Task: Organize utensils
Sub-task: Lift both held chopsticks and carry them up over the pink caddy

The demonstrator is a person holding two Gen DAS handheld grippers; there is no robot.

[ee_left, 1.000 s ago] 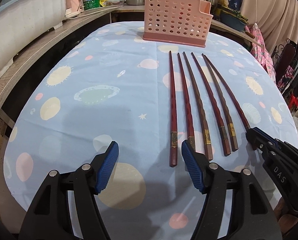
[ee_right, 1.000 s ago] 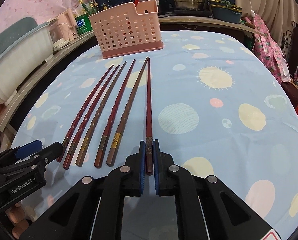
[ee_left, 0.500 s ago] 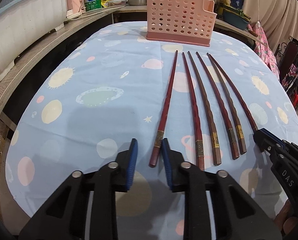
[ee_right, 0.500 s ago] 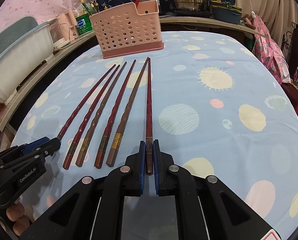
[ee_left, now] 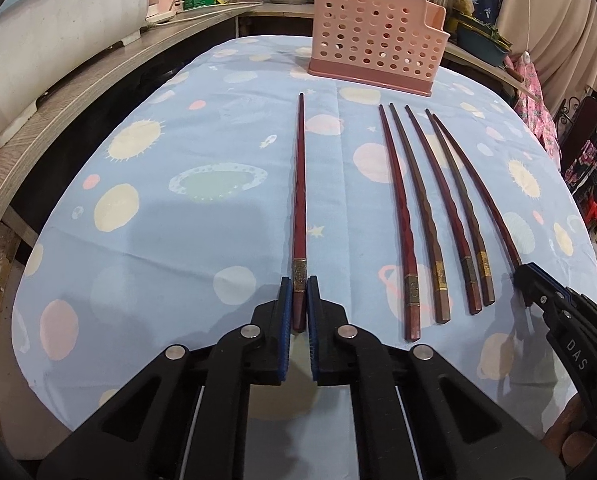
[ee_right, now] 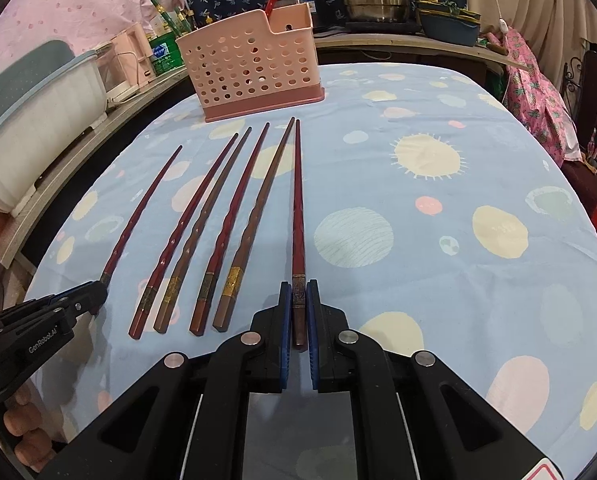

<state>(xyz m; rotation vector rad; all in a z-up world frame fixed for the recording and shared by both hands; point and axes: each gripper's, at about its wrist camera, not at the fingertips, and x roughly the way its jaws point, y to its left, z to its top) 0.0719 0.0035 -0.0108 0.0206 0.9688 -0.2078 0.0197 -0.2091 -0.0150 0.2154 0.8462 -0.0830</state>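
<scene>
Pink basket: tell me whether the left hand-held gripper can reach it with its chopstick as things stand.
Probably yes. The left hand-held gripper grips its chopstick, and bare cloth lies between it and the basket.

Left gripper [ee_left: 297, 300], previously open beside the row, now clamps the leftmost chopstick [ee_left: 299, 200] at its banded end; that chopstick now lies apart from the other chopsticks [ee_left: 430, 216]

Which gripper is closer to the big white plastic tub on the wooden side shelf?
Left. The left gripper clamps the red wooden chopstick on the tub side of the row; the right gripper clamps the row's last chopstick, farthest away.
</scene>
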